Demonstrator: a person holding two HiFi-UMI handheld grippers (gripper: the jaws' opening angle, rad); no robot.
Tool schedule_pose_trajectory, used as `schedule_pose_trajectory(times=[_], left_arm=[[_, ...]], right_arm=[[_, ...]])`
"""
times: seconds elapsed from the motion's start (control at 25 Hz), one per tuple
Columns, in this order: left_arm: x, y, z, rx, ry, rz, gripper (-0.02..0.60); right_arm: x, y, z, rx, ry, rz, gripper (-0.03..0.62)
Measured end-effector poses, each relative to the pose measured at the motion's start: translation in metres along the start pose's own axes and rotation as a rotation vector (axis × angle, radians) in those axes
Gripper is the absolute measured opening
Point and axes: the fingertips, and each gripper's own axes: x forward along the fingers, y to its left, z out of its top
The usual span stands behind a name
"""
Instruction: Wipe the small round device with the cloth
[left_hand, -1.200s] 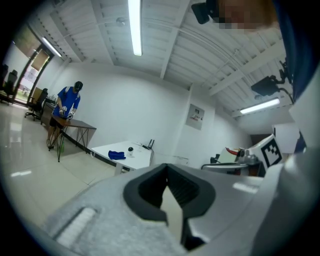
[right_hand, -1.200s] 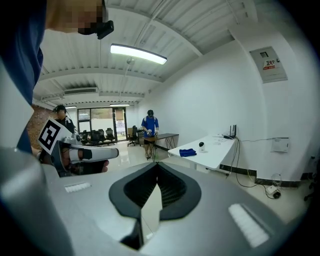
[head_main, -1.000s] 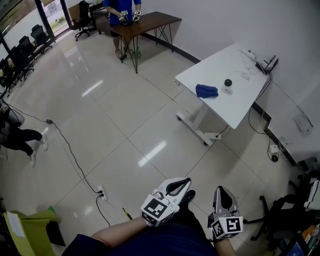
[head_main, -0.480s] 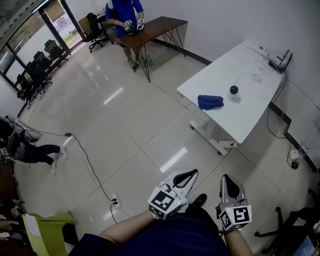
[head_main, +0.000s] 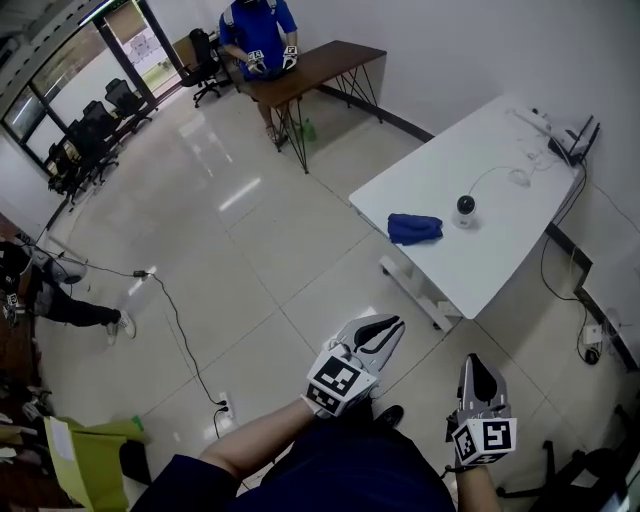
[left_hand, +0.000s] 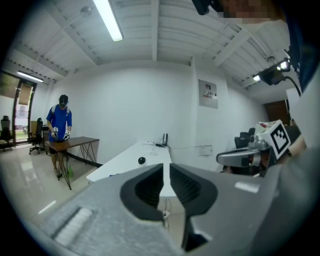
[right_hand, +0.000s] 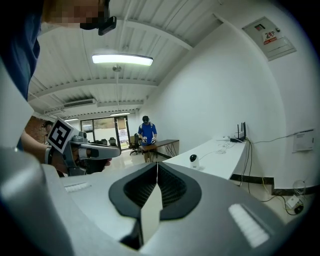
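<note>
Glossy pale floor tiles (head_main: 240, 260) fill most of the head view, and a wide stretch of them lies between the person and the white bench (head_main: 430, 180). The right gripper (head_main: 477, 362) has its jaws pressed together with nothing in them. The left gripper (head_main: 390, 326) has just been opening its jaws to a thin slit, and nothing is between them either. Both are held low in front of the body, pointing roughly toward the bench and well apart from it.

Further out, the blue cloth (head_main: 414, 229) lies crumpled near the bench's front edge. The small round device (head_main: 465, 207), a dark head on a white base, stands upright just beside the cloth. A thin cable trails from the device toward the wall end. Beyond, another person (head_main: 262, 30) stands at a brown table (head_main: 330, 60).

This looks like the approach: the cloth is not yet picked up and no wiping has begun. The next move calls for reaching the bench, spreading one pair of jaws wide and pinching a raised fold of the cloth. The device looks light, so the other gripper may need to steady it.
</note>
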Motion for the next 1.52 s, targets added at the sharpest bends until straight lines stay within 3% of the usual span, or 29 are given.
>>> schedule_pose_trajectory(times=[0.28, 0.52, 0.72, 1.0, 1.2, 1.36, 1.52], left_arm=[[0.072, 0.047, -0.003, 0.029, 0.027, 0.004, 0.087], [0.14, 0.104, -0.029, 0.051, 0.084, 0.001, 0.1], [0.197, 0.15, -0.059, 0.18, 0.213, -0.039, 0.156], [0.259, 0.197, -0.105, 0.38, 0.379, -0.113, 0.161], [0.289, 0.198, -0.152, 0.567, 0.568, -0.253, 0.314], [0.305, 0.201, -0.19, 0.578, 0.715, -0.291, 0.319], [0.316, 0.207, -0.197, 0.522, 0.747, -0.256, 0.301]], right_arm=[[0.028, -0.035, 0.005, -0.023, 0.032, -0.039, 0.012], [0.079, -0.063, 0.011, -0.022, 0.074, -0.084, 0.012], [0.133, -0.081, 0.012, 0.027, 0.134, -0.108, 0.014], [0.191, -0.089, 0.013, 0.056, 0.173, -0.126, 0.04], [0.217, -0.092, 0.002, 0.079, 0.204, -0.093, 0.04], [0.232, -0.1, -0.008, 0.119, 0.207, -0.052, 0.04], [0.234, -0.11, -0.004, 0.135, 0.198, -0.026, 0.039]])
